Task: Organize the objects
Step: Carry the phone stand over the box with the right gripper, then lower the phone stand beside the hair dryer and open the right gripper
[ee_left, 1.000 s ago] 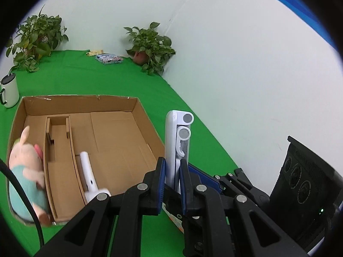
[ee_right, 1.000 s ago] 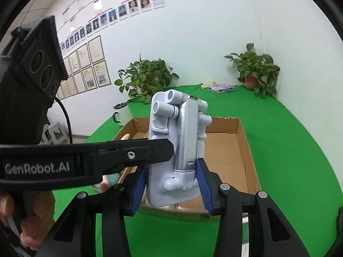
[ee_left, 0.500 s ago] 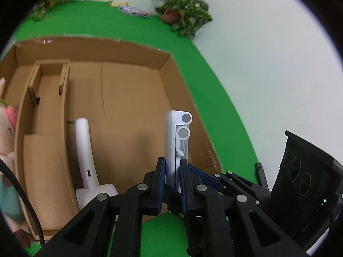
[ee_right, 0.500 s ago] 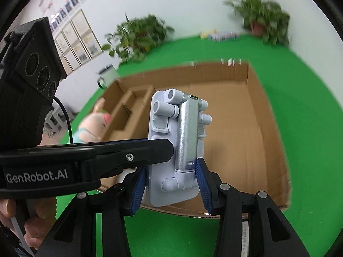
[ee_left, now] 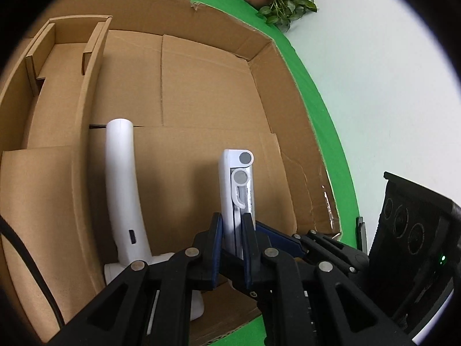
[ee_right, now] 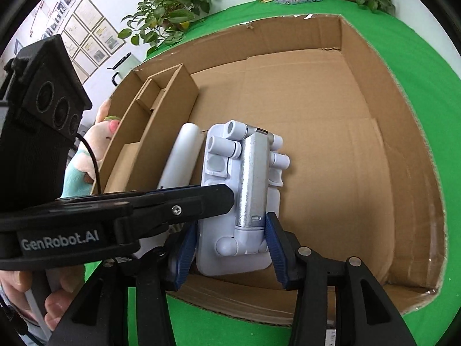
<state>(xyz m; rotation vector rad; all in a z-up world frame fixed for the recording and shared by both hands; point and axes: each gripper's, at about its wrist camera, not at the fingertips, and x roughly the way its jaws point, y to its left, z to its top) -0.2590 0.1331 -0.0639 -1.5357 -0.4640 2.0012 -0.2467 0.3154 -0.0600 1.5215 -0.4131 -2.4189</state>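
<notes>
Both grippers hold one white folding stand with a silver bar. In the left wrist view my left gripper (ee_left: 232, 248) is shut on the stand's (ee_left: 236, 184) thin edge. In the right wrist view my right gripper (ee_right: 230, 253) is shut across the stand's (ee_right: 242, 190) wide face, and the left gripper's black arm crosses in from the left. The stand hangs inside the open cardboard box (ee_left: 201, 92), low over its floor near the front wall. A curved white device (ee_left: 122, 199) lies in the box just left of the stand; it also shows in the right wrist view (ee_right: 181, 155).
A cardboard divider (ee_left: 86, 92) fences off narrow compartments on the box's left side. A plush pig (ee_right: 89, 155) lies outside the box's left wall. Potted plants (ee_right: 164, 14) and a mug (ee_right: 124, 66) stand on the green cloth beyond the box. A white wall rises at the right.
Both grippers have carried the stand forward and down, from above the box's front rim to inside the box, close to its floor. The grip on it is unchanged.
</notes>
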